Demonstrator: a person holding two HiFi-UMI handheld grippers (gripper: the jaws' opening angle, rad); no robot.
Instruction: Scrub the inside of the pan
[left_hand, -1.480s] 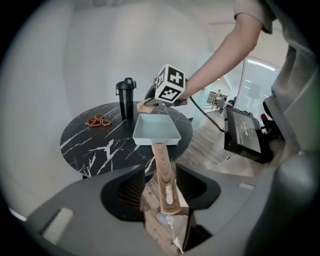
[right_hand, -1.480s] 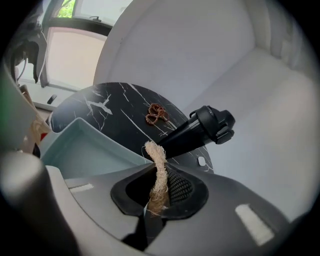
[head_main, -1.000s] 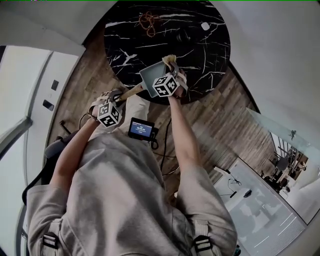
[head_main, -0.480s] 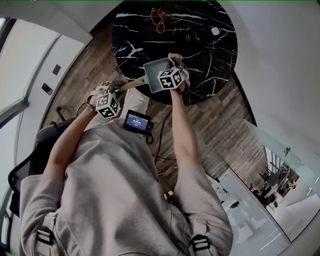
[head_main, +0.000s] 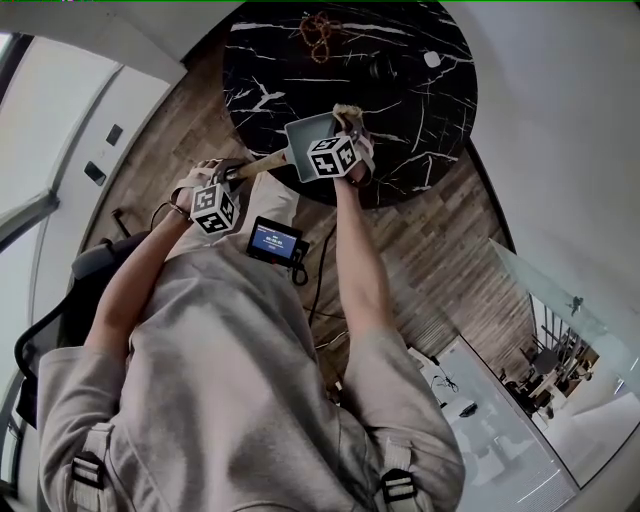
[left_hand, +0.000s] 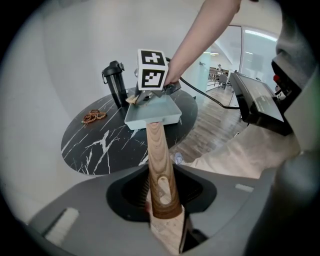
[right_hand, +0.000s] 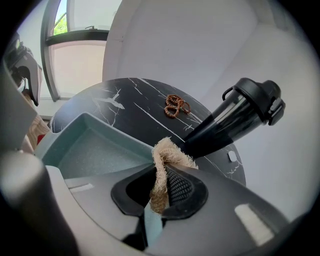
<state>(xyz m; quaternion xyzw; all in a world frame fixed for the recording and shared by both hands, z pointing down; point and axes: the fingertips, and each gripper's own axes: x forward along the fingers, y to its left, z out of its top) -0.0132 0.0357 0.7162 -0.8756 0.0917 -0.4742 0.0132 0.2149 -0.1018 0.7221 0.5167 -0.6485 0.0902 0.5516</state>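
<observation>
A pale teal square pan (head_main: 303, 140) with a wooden handle (left_hand: 159, 165) lies at the near edge of the round black marble table (head_main: 400, 90). My left gripper (left_hand: 162, 212) is shut on the end of that handle; its jaws have just been closing with the handle between them. My right gripper (right_hand: 161, 192) is shut on a beige fibrous scrubber (right_hand: 165, 155), which hangs over the pan's far right rim (right_hand: 125, 137). In the head view the right gripper (head_main: 345, 125) covers part of the pan, and the left gripper (head_main: 232, 176) sits off the table's edge.
A black bottle (right_hand: 235, 122) stands just behind the pan (left_hand: 150, 112). A string of brown beads (head_main: 318, 28) and a small white object (head_main: 431, 60) lie at the table's far side. A screened device (head_main: 275, 241) hangs at the person's waist. Wooden floor surrounds the table.
The head view has shifted a little, so the table sits further right and higher. The pan and both grippers keep nearly the same places on the table's near edge.
</observation>
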